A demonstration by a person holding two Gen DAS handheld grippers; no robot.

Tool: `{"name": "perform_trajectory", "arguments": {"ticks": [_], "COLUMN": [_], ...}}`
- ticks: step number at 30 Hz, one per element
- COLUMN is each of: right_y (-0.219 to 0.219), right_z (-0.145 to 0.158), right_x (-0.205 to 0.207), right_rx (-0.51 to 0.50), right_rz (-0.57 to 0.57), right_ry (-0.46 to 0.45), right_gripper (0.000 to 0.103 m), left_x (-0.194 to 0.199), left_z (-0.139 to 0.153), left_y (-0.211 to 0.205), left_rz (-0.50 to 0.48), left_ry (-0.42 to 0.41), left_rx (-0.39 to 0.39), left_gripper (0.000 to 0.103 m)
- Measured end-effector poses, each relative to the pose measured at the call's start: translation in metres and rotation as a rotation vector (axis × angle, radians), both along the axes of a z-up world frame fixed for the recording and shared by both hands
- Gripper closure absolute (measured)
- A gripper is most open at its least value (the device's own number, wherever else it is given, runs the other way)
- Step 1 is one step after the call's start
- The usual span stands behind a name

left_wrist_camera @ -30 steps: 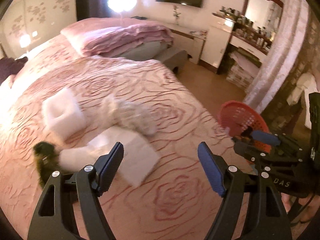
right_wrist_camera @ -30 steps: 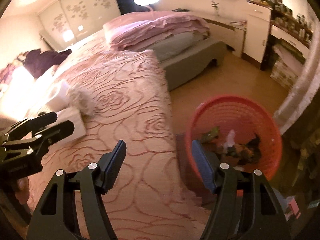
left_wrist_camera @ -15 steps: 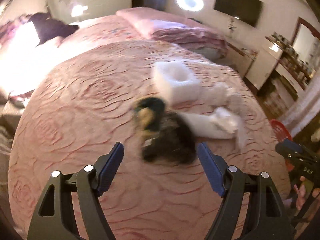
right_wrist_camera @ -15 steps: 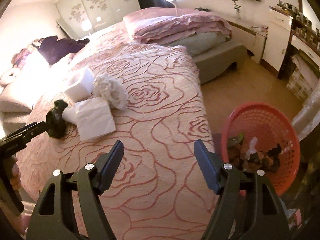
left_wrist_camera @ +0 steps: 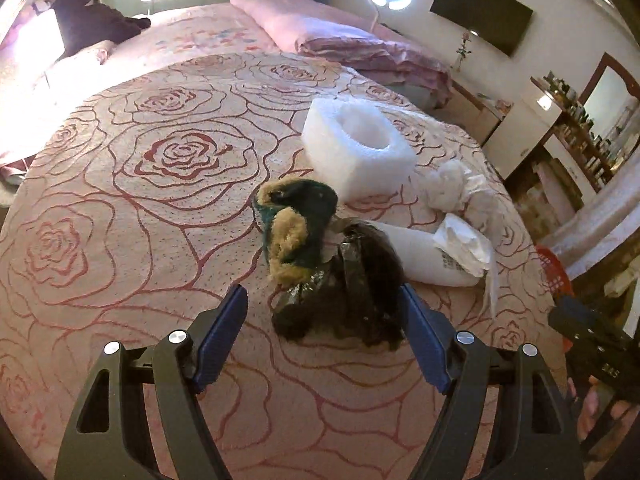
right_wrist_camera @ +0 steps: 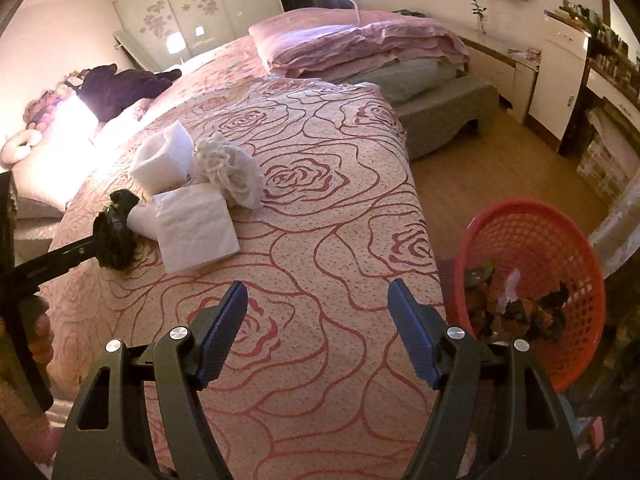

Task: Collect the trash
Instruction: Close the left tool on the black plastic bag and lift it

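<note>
Trash lies on the rose-patterned bedspread (left_wrist_camera: 120,200). In the left wrist view a crumpled black plastic bag (left_wrist_camera: 352,280) lies just ahead of my open left gripper (left_wrist_camera: 322,312), its near part between the blue pads. Behind it lie a green and tan fuzzy piece (left_wrist_camera: 296,228), a white foam block (left_wrist_camera: 356,148), a white tube (left_wrist_camera: 428,260) and crumpled tissue (left_wrist_camera: 464,240). In the right wrist view my right gripper (right_wrist_camera: 318,304) is open and empty above the bed edge. The red mesh basket (right_wrist_camera: 532,232) with trash stands on the floor at right. The black bag (right_wrist_camera: 116,236) shows at left.
Folded pink bedding (right_wrist_camera: 360,44) lies at the far end of the bed. A white napkin (right_wrist_camera: 196,228) and a crumpled white wad (right_wrist_camera: 232,172) lie mid-bed. Wooden floor (right_wrist_camera: 480,176), white cabinets (right_wrist_camera: 560,80) and shelves stand to the right.
My left gripper swung left across the bed and closed in on the black bag, which now sits between its open pads. My right gripper swung left, away from the basket.
</note>
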State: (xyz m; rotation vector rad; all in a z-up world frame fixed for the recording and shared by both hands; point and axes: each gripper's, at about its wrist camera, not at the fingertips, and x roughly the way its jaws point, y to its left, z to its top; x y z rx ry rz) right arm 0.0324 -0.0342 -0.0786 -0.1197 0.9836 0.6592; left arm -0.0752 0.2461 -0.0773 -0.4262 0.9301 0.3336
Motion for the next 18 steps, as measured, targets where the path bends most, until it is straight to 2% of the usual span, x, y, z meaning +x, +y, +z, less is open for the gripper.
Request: {"name": "perform_trajectory", "arguments": {"ticks": [1,5,8,18], "right_y": [0.0,0.003,0.007,0.025], "right_z": [0.0,0.0,0.001,0.0], "right_x": [0.0,0.0,-0.002,-0.004], "right_rx": [-0.001,-0.01,-0.017,-0.031], "right_rz": [0.0,0.002,0.012,0.059], "right_ry": [0.0,-0.005,-0.013,-0.012], "right_gripper": [0.033,0.033,0.033,0.033], "left_x": [0.001,0.0,-0.005,-0.035], "left_z": [-0.002,-0.004,-0.005,0.007], "left_y": [0.0,-0.003,-0.002,-0.002], "left_rz": [-0.003,-0.022,-0.028,-0.011], "left_ry": [-0.001,-0.003,-0.013,-0.05], "left_rx": [-0.005,0.0,-0.01,0.007], "left_gripper": [0.031,0.054,0.064,0.066]}}
